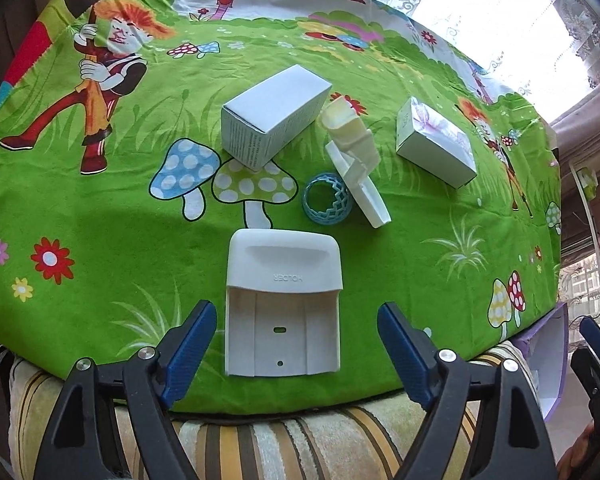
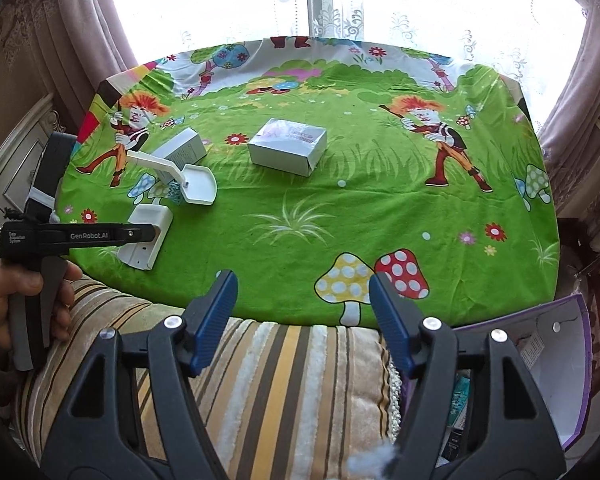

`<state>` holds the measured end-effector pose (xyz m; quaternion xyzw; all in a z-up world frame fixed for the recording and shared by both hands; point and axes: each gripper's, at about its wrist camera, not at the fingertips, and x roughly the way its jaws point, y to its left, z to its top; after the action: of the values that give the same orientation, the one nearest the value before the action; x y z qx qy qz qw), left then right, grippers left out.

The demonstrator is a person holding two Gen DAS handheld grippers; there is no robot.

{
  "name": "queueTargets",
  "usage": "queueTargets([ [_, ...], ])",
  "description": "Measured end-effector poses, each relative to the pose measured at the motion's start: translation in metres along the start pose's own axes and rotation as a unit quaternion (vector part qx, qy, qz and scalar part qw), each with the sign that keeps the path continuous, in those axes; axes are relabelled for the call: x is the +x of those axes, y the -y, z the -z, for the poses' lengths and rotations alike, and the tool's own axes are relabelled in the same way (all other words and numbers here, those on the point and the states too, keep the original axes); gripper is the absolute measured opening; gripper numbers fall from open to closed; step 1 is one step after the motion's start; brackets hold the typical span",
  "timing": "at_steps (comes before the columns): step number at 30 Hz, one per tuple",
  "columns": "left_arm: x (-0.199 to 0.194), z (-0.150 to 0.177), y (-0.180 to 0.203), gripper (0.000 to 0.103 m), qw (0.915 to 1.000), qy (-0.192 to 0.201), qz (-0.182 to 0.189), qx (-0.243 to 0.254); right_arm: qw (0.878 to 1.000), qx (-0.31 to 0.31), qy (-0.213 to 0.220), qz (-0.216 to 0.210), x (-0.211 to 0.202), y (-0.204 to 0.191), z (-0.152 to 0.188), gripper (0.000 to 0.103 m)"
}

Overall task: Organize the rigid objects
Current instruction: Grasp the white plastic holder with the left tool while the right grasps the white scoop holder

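A matt printed cloth [image 1: 100, 216] is covering the table, soft-looking and faintly creased. On it a white holder [image 1: 284, 304] is showing smooth, matt moulded plastic. A white box [image 1: 276, 120] is looking like plain matt card, and a second box [image 1: 436, 148] is showing slightly glossy printed card. A blue ring [image 1: 327, 199] is looking like openwork plastic lattice. A white scoop [image 2: 198, 186] is appearing as smooth plastic. The left gripper [image 1: 296, 344] is showing ribbed blue pads [image 1: 192, 344], matt black plastic arms and shiny metal rivets. A striped cushion [image 2: 280, 360] is looking plush and fuzzy.
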<state>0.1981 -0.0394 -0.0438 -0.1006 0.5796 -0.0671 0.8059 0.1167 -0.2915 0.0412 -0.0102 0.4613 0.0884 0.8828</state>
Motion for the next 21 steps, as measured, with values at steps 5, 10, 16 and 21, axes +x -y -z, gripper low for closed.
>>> queueTargets([
  [5,0.011,-0.007,0.002,0.084,0.9999,-0.008,-0.012,0.008,1.000,-0.019,-0.007,-0.009,0.014,-0.014,-0.012,0.072],
  [10,0.021,-0.014,-0.002,0.084,0.9998,-0.011,-0.017,0.004,0.999,-0.034,-0.016,-0.016,0.029,-0.026,-0.023,0.072],
  [16,0.023,-0.016,0.002,0.080,0.9993,0.000,-0.029,0.025,0.998,-0.047,-0.029,-0.029,0.047,-0.041,-0.032,0.072],
  [21,0.019,-0.015,-0.004,0.066,0.9994,0.008,-0.028,0.019,0.997,-0.050,-0.038,-0.036,0.062,-0.050,-0.039,0.072],
])
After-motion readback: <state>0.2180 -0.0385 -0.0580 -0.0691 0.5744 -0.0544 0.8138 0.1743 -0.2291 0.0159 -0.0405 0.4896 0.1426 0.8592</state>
